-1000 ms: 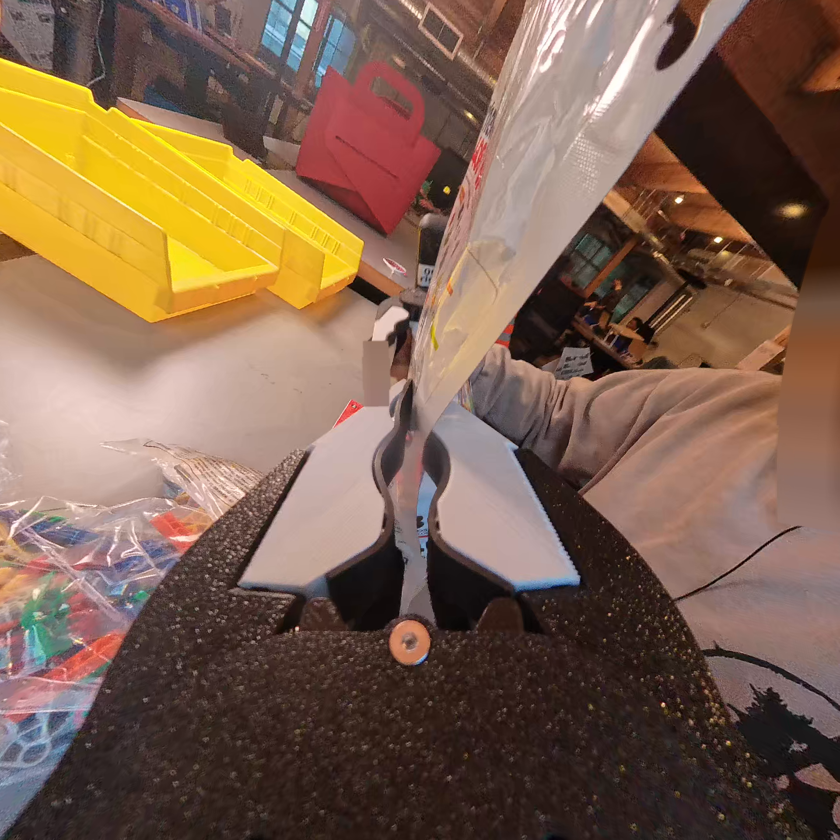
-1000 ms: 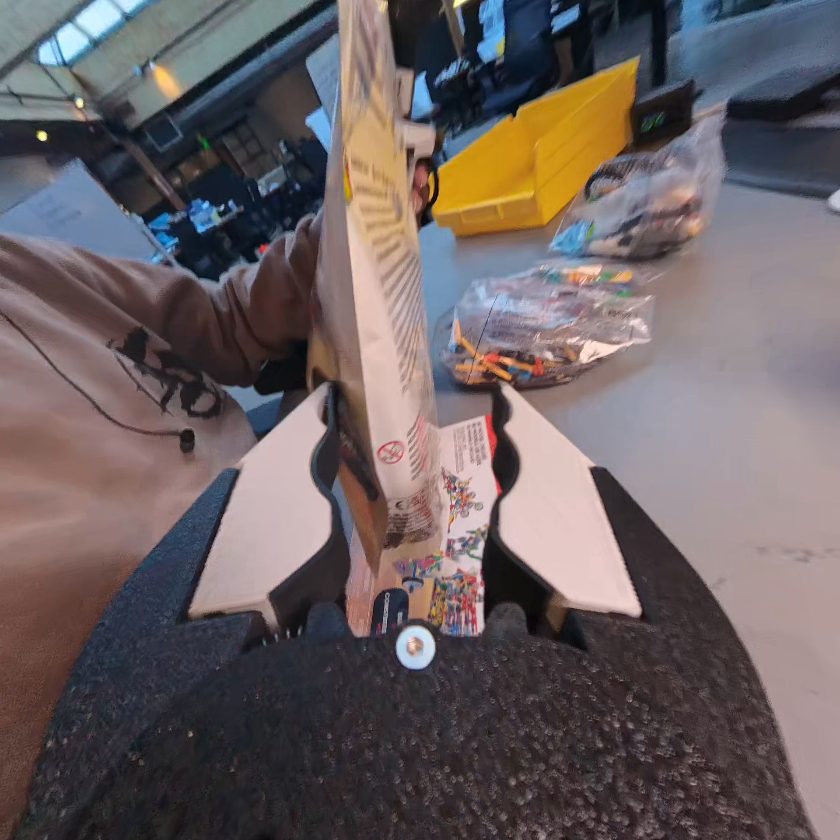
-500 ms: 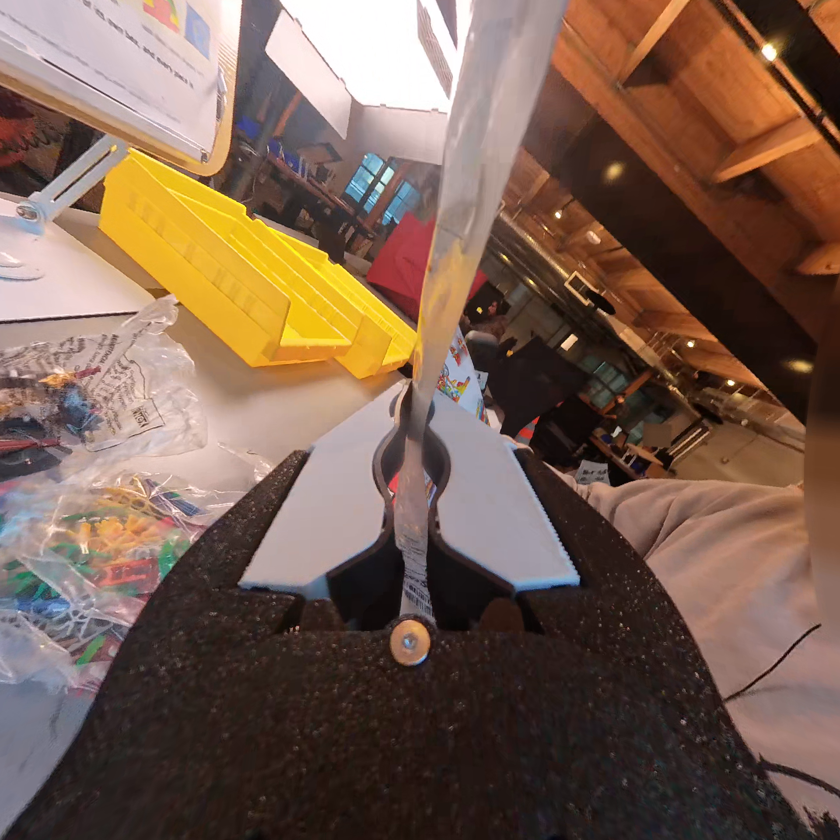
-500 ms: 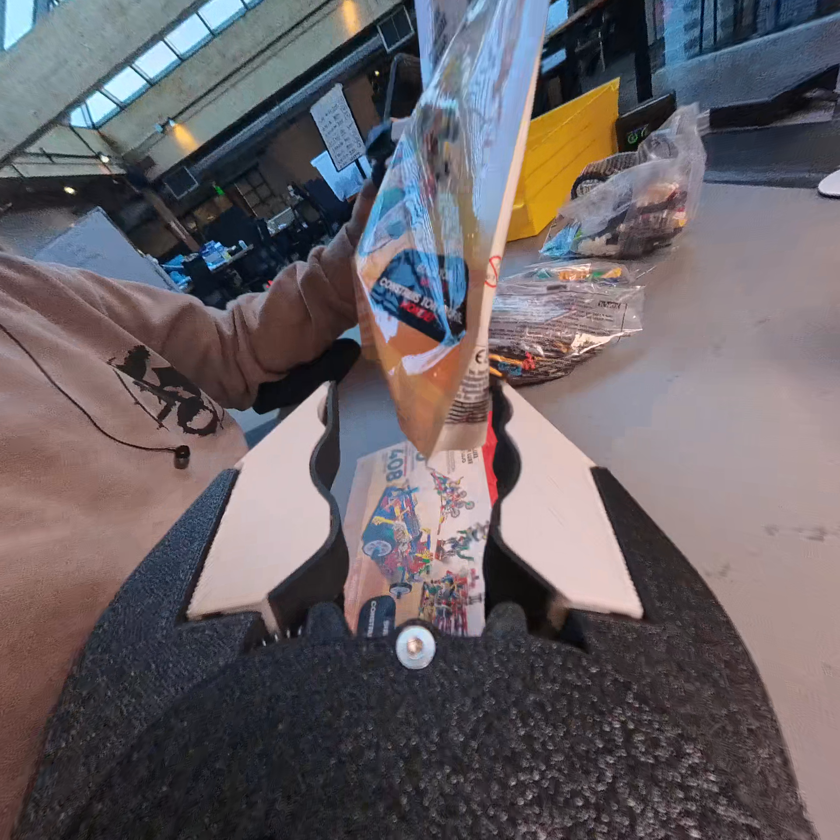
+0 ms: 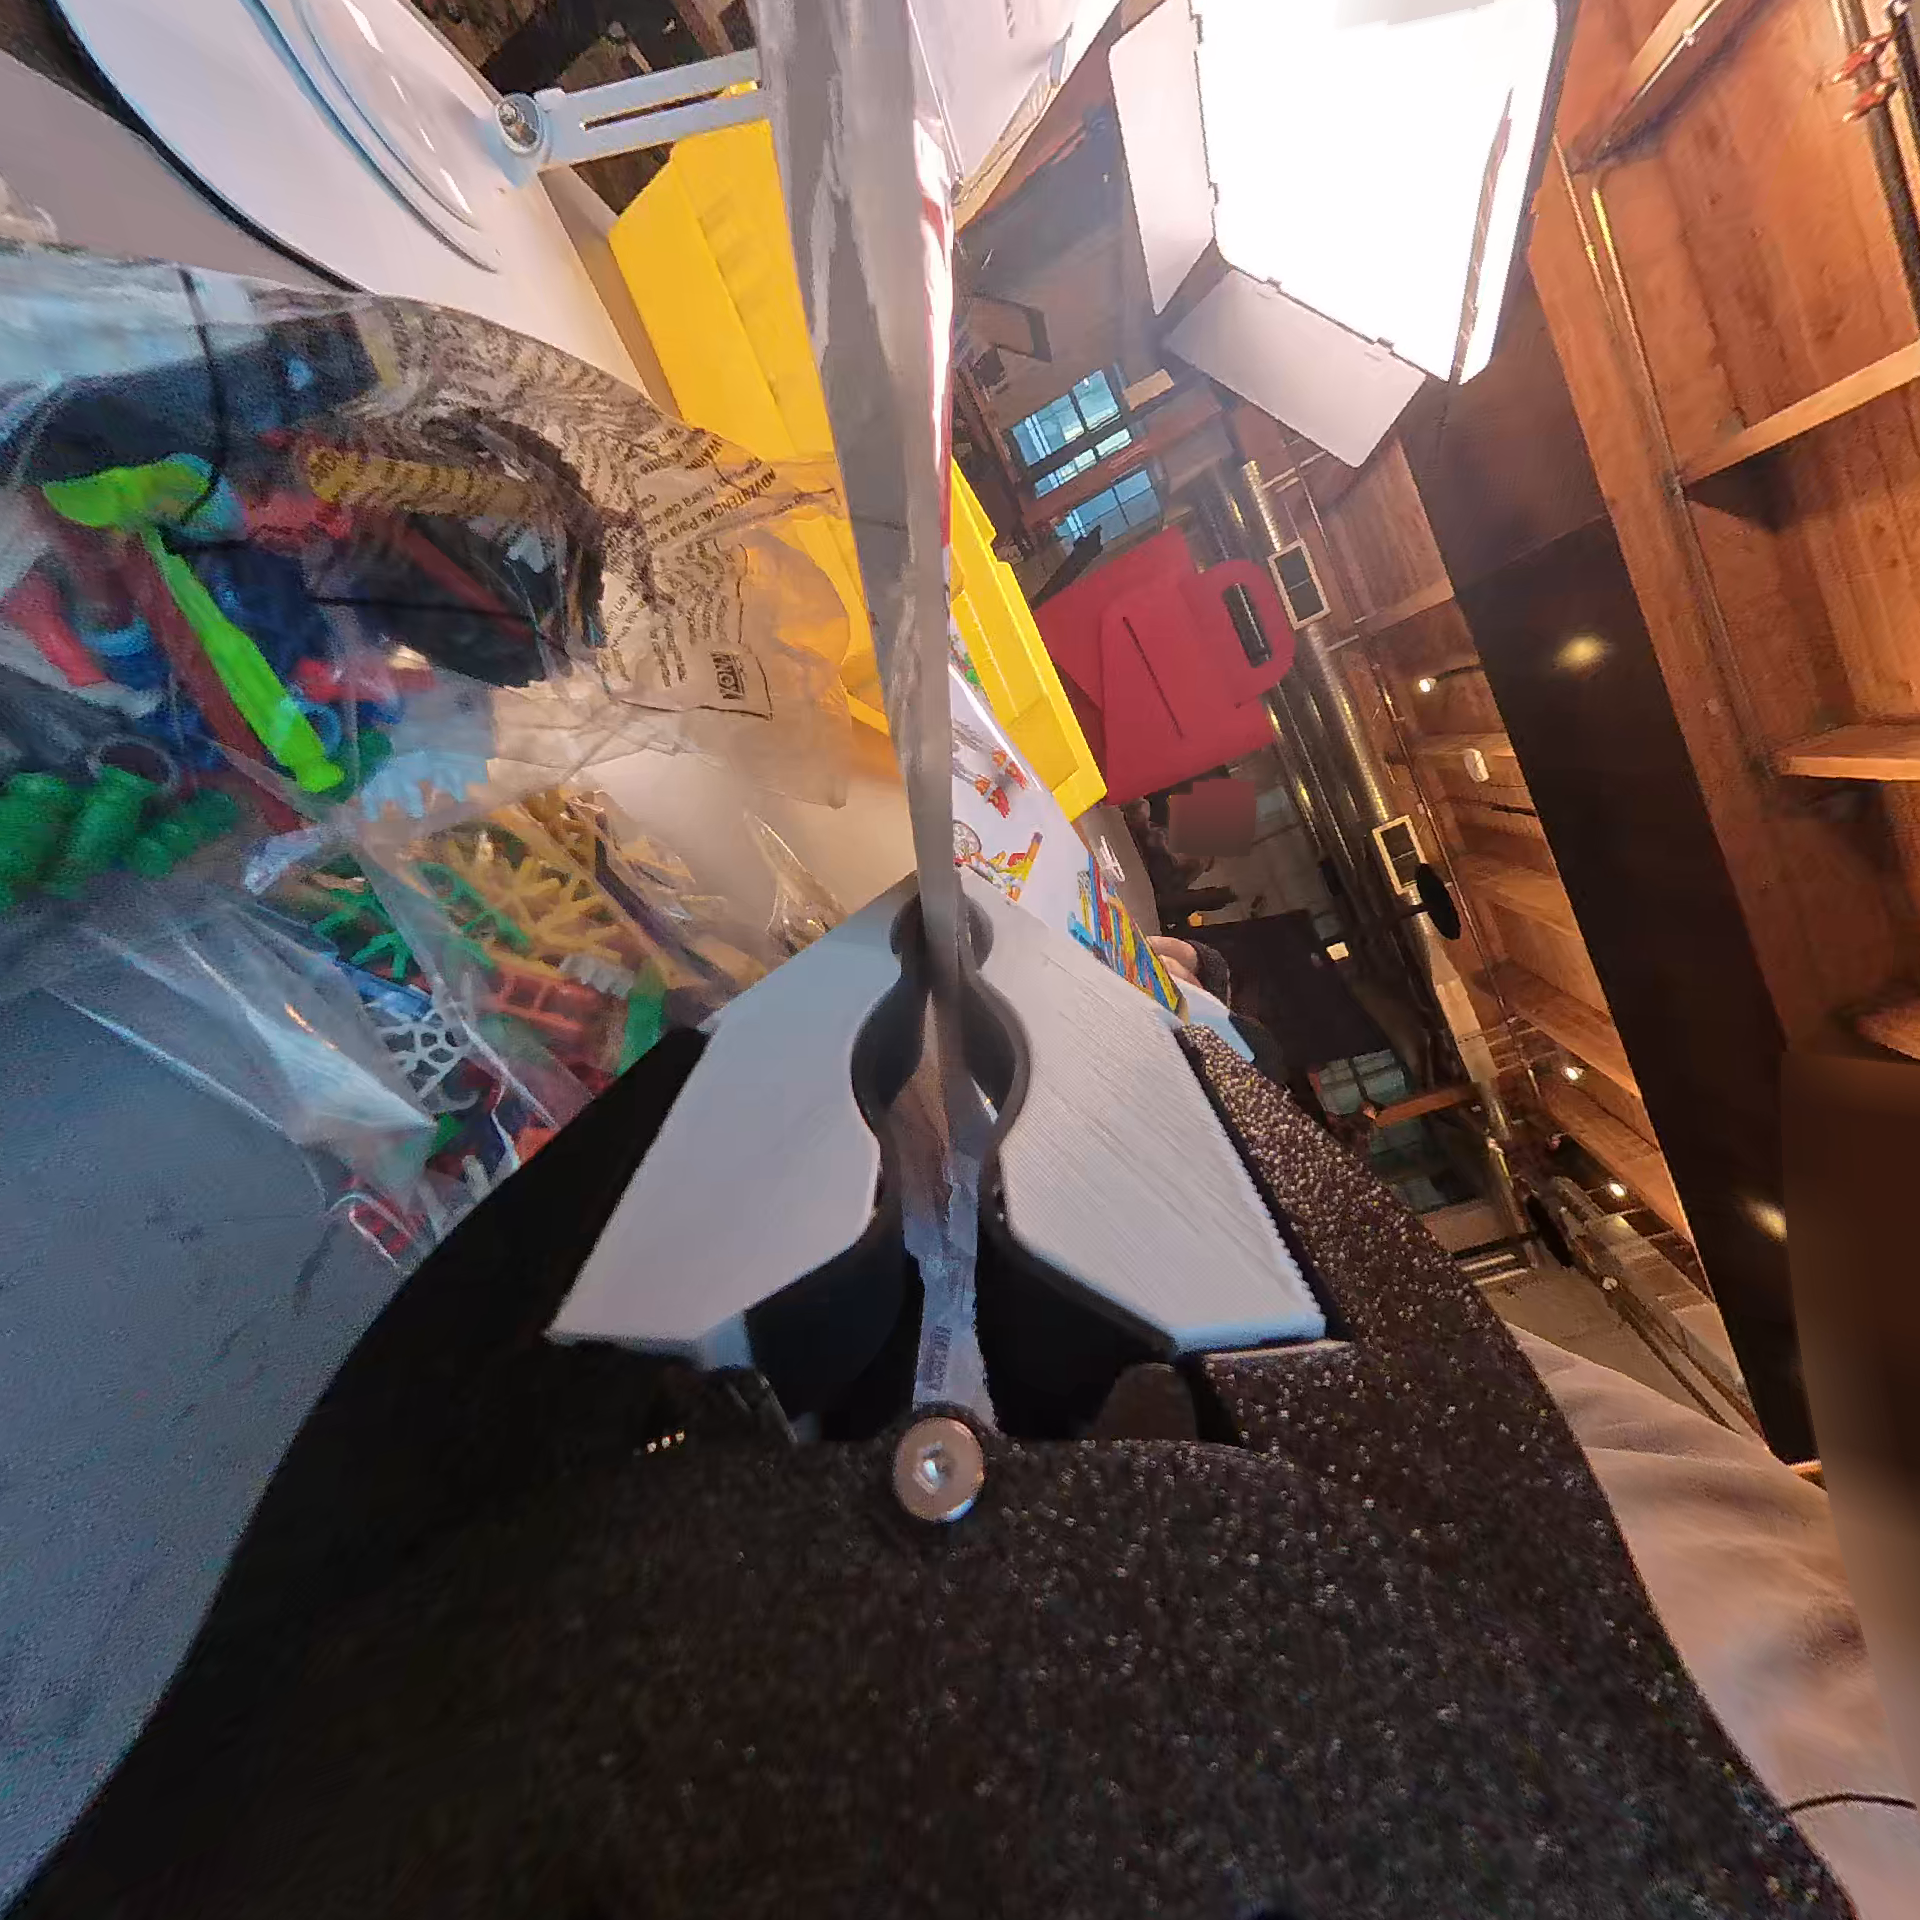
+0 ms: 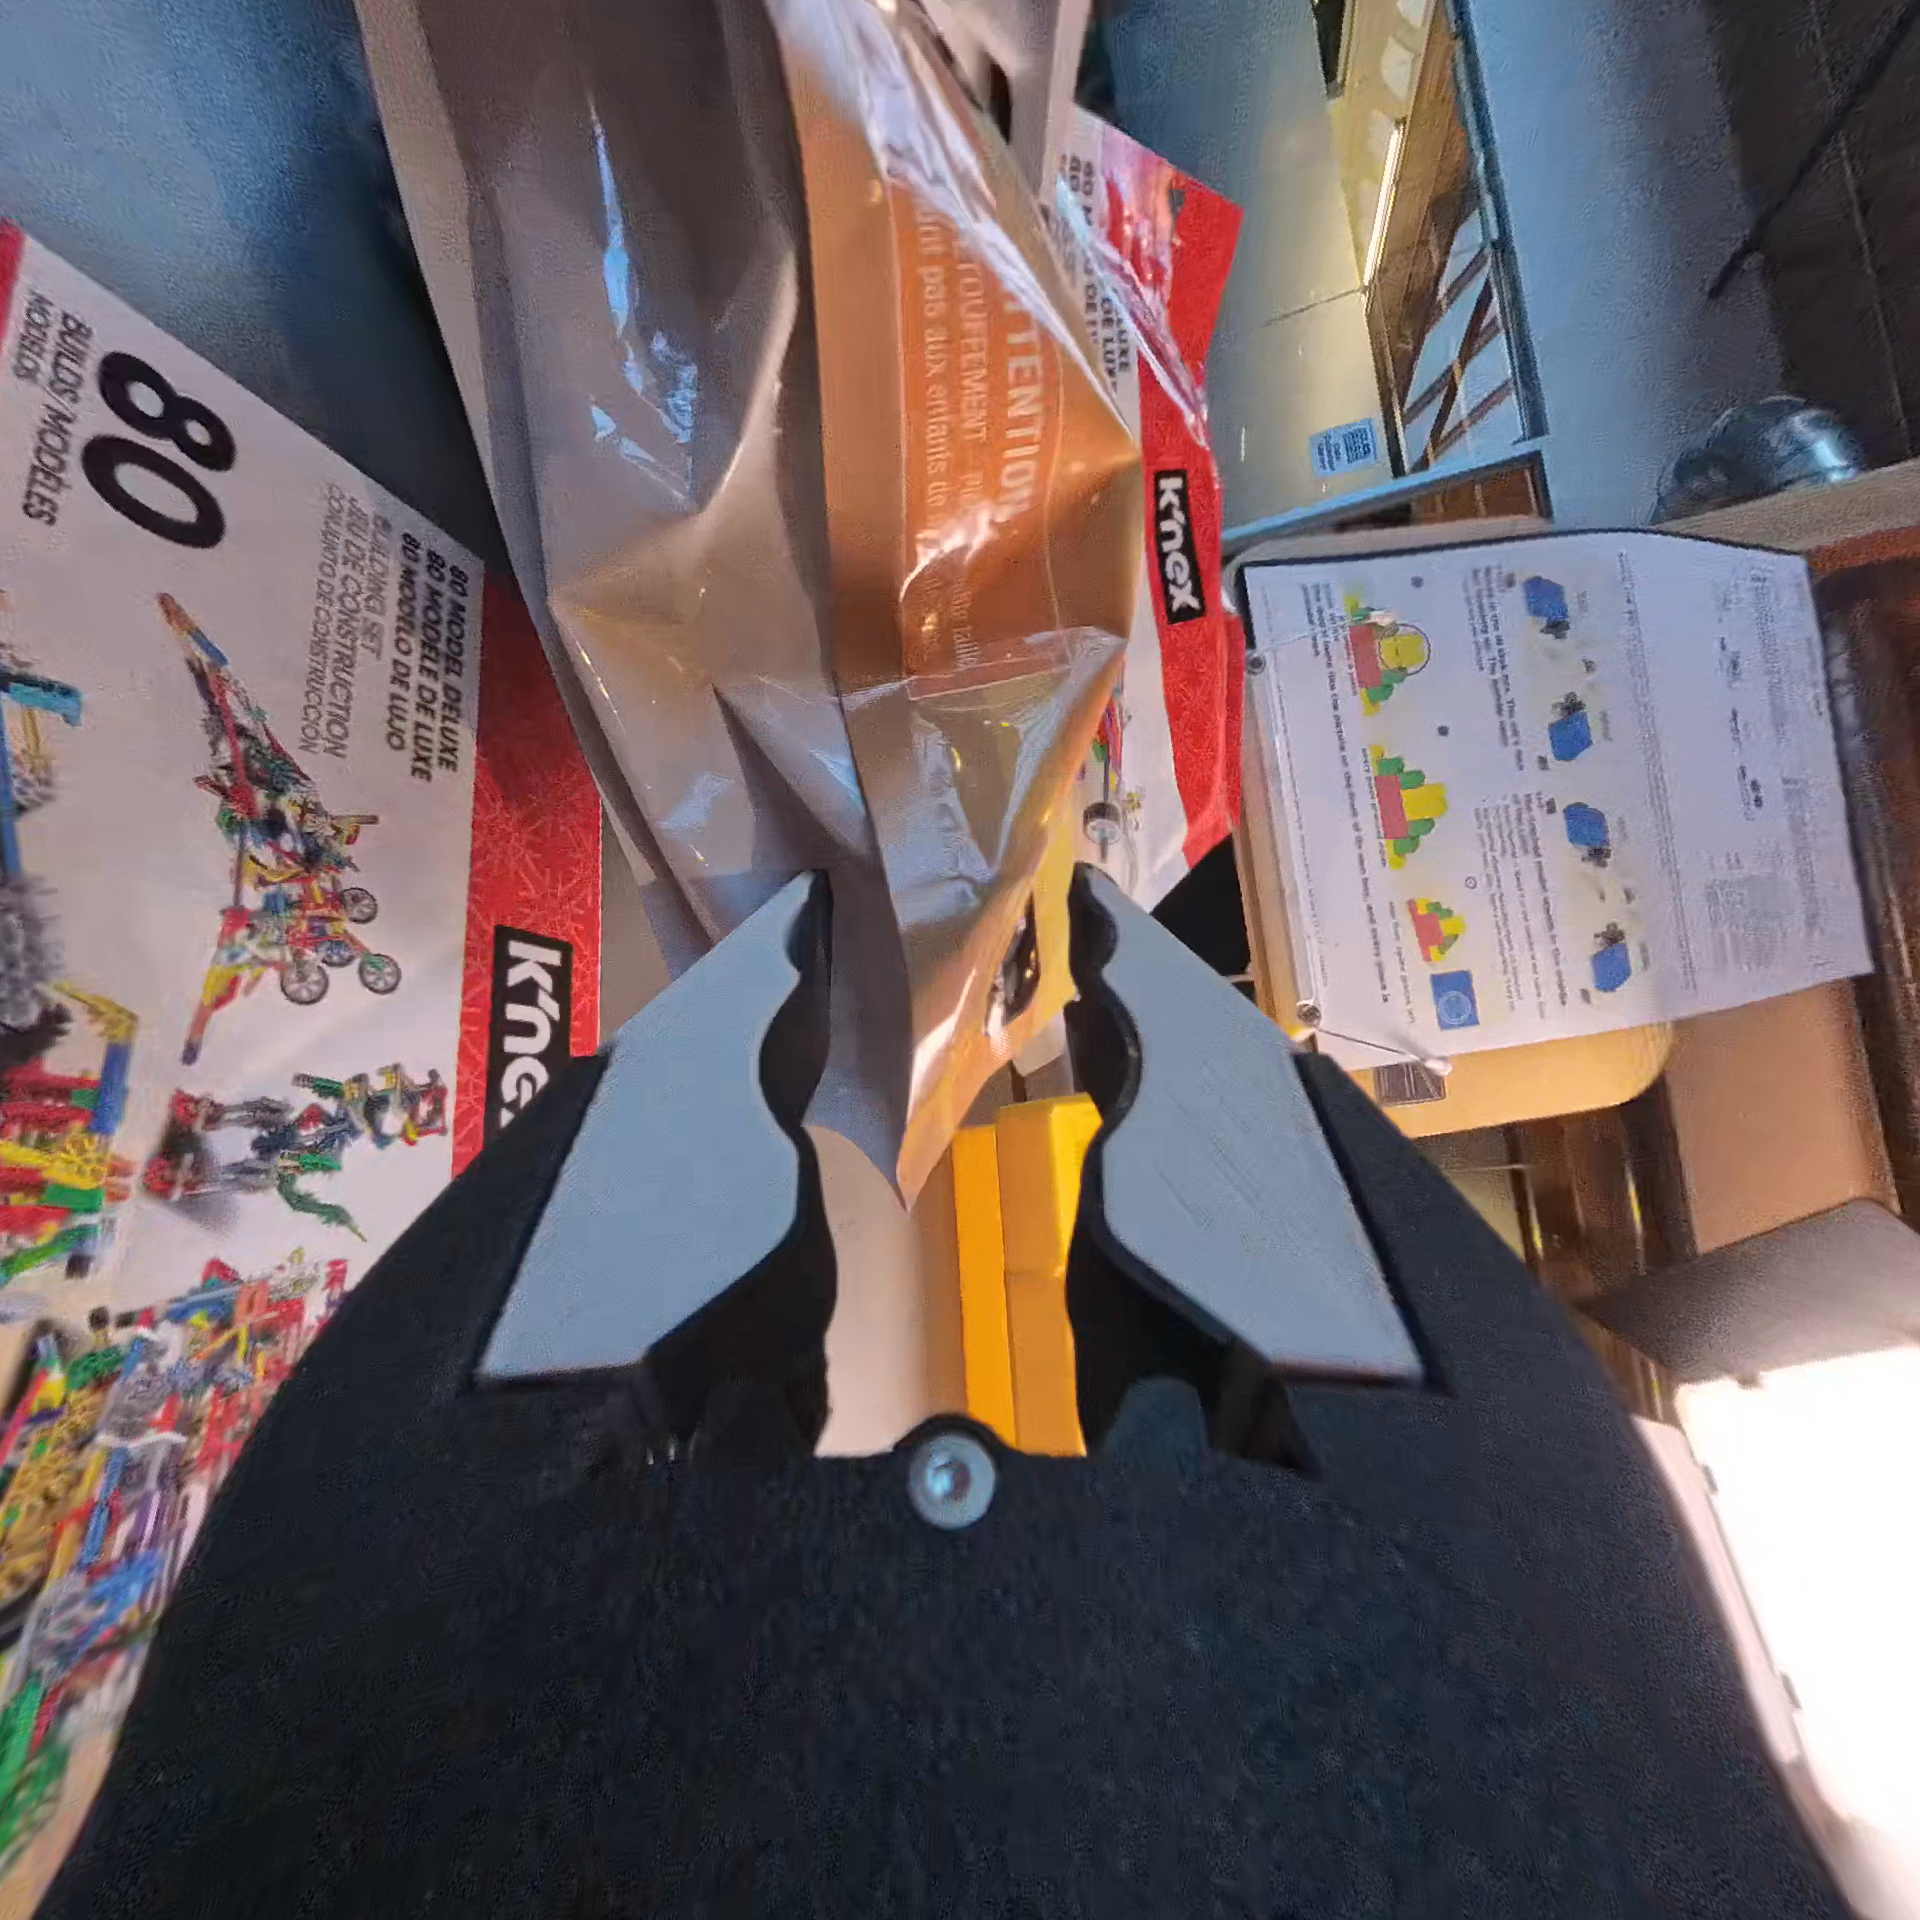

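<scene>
Printed plastic bag (image 5: 883,416) – left claw (image 5: 940,935) clamped

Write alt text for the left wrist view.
The left tongs are shut on a thin plastic bag seen edge-on. Beside it lie clear bags of coloured pieces on a grey table, with yellow bins behind.

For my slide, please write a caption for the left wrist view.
Left gripper clamps a thin plastic bag edge beside bagged colourful toy parts.
</scene>
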The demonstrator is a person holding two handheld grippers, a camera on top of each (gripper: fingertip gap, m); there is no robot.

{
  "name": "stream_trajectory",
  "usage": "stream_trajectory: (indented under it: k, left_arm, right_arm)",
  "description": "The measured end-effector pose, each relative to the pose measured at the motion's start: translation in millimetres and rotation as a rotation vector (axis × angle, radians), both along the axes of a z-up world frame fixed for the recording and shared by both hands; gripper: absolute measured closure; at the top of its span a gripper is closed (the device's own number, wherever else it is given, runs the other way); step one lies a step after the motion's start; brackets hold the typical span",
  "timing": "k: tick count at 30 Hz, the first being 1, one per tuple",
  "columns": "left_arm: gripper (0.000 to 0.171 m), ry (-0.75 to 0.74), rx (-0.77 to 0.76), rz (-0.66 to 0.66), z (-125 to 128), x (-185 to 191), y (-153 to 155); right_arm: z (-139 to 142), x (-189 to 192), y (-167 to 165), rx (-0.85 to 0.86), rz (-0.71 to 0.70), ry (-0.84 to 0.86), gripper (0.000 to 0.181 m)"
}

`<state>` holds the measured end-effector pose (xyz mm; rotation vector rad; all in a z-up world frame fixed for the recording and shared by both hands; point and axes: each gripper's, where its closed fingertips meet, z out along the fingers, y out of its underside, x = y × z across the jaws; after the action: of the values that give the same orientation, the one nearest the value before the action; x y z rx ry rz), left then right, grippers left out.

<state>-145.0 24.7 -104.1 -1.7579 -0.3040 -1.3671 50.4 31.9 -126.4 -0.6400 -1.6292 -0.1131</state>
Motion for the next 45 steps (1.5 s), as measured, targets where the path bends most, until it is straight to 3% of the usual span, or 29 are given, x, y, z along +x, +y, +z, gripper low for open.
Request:
stream_trajectory:
  k: [1, 3, 7, 12, 14, 17, 18, 19, 20, 22, 24, 26, 28, 30, 32, 36, 41, 42, 43, 45]
  left_arm:
    - [0.171, 0.002, -0.003, 0.001, -0.4, -0.1, 0.5]
    - [0.171, 0.023, -0.008, 0.005, -1.9, -3.7, 0.3]
    - [0.171, 0.085, 0.006, -0.017, -5.8, -19.5, -4.2]
    - [0.171, 0.111, -0.018, -0.080, -14.6, -5.3, -7.1]
    - [0.171, 0.117, -0.036, -0.072, -18.8, -5.2, -5.7]
    - [0.171, 0.112, -0.050, -0.067, -21.6, -3.5, -5.7]
    - [0.171, 0.115, -0.052, -0.070, -22.3, -1.9, -6.1]
    - [0.171, 0.119, -0.052, -0.069, -22.5, -1.8, -6.1]
    - [0.171, 0.126, -0.048, -0.065, -22.2, -3.9, -5.8]
    - [0.171, 0.166, -0.046, -0.072, -25.1, -6.0, -6.7]
    - [0.171, 0.183, -0.046, -0.079, -28.4, -4.2, -7.8]
    - [0.171, 0.191, -0.043, -0.057, -28.3, -8.9, -7.0]
    - [0.171, 0.162, 0.013, -0.056, -12.4, -16.8, -9.9]
    - [0.171, 0.140, 0.105, -0.047, 11.4, -26.0, -15.2]
    - [0.171, 0.165, 0.188, -0.045, 33.7, -32.4, -23.0]
    - [0.171, 0.278, 0.323, -0.070, 71.9, -35.1, -44.4]
    - [0.171, 0.325, 0.424, -0.038, 112.8, -46.3, -70.4]
    - [0.171, 0.322, 0.421, -0.030, 116.4, -49.8, -75.2]
    - [0.171, 0.324, 0.412, -0.015, 117.9, -54.3, -79.5]
    - [0.171, 0.329, 0.391, 0.013, 116.2, -63.1, -89.5]
  right_arm:
    - [-2.7, -4.3, -0.5, 0.025, 0.008, -0.006, 0.153]
    - [-2.6, -7.8, -1.8, 0.051, 0.020, -0.008, 0.164]
    - [20.3, 5.2, -17.6, -0.117, 0.117, 0.072, 0.181]
    - [20.1, 21.8, -21.7, -0.438, 0.176, 0.072, 0.180]
    - [14.6, 22.1, -20.9, -0.420, 0.156, 0.064, 0.173]
    - [9.5, 10.1, -35.2, -0.287, 0.163, 0.031, 0.141]
    - [7.3, 3.8, -43.0, -0.231, 0.173, 0.009, 0.144]
    - [2.8, -1.5, -47.4, -0.168, 0.165, -0.022, 0.169]
    - [-8.9, -5.2, -54.4, -0.144, 0.175, -0.086, 0.181]
    - [-29.3, -9.1, -71.9, -0.244, 0.225, -0.165, 0.181]
    - [-31.3, -7.5, -82.3, -0.304, 0.270, -0.195, 0.181]
    - [-21.9, -3.7, -94.0, -0.462, 0.328, -0.169, 0.176]
    - [4.7, 2.9, -95.5, -0.667, 0.382, -0.059, 0.161]
    - [36.1, 12.7, -66.5, -0.796, 0.348, 0.062, 0.159]
    - [48.6, 21.4, -8.8, -0.833, 0.184, 0.132, 0.157]
    - [3.7, 37.4, 109.8, -0.798, -0.228, -0.044, 0.127]
    - [-45.1, 31.3, 208.6, -0.692, -0.495, -0.232, 0.109]
    - [-54.9, 32.4, 221.2, -0.663, -0.536, -0.294, 0.117]
    - [-64.0, 33.9, 228.7, -0.635, -0.559, -0.360, 0.138]
    - [-67.1, 28.3, 221.9, -0.592, -0.515, -0.454, 0.153]
